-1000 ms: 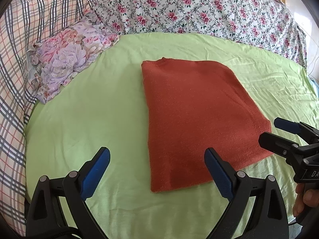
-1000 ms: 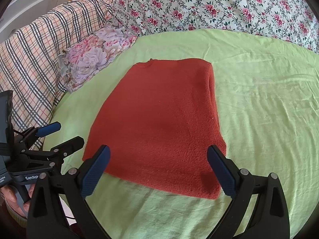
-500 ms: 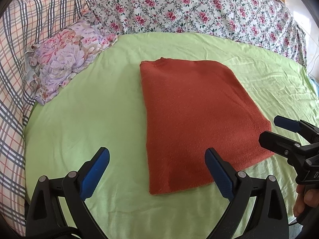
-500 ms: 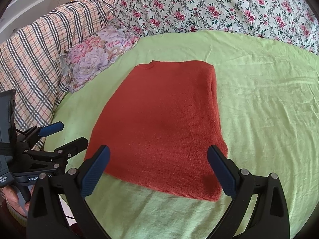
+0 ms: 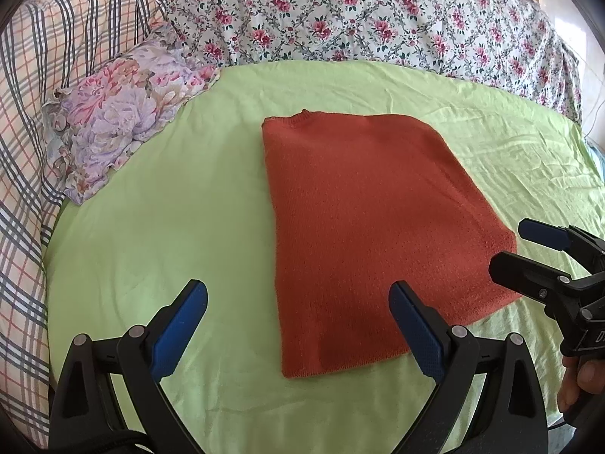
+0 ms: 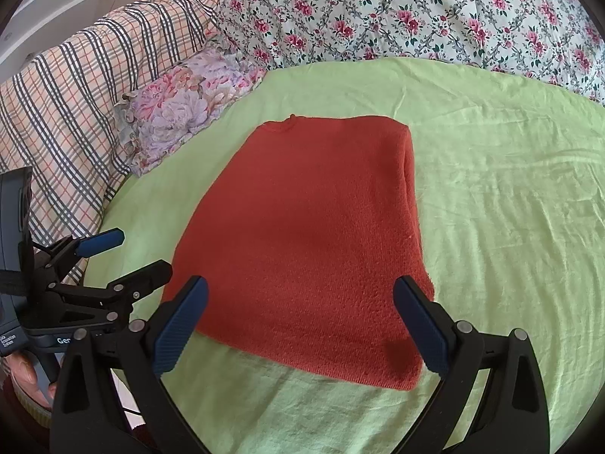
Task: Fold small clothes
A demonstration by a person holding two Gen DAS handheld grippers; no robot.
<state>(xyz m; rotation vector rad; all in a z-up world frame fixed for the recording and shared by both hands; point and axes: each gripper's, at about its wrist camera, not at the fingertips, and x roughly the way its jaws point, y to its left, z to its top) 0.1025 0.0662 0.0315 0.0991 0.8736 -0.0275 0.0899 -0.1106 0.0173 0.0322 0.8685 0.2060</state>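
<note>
My rust-red knitted garment (image 5: 370, 223) lies folded flat on the green bed sheet (image 5: 159, 227), just ahead of both sets of fingers, all spread apart and empty. Its long axis runs away from me, neckline at the far end. My right gripper (image 6: 298, 325) straddles the near hem; my left gripper (image 5: 298, 325) sits off its left corner.

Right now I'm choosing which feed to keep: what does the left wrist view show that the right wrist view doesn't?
Left wrist only: the open right gripper beside the folded rust-red knit sweater.
Right wrist only: the open left gripper, a white door, the sweater's thick folded edge.
Both: the sweater flat on the light green sheet, lilac floral pillow, plaid blanket.
</note>
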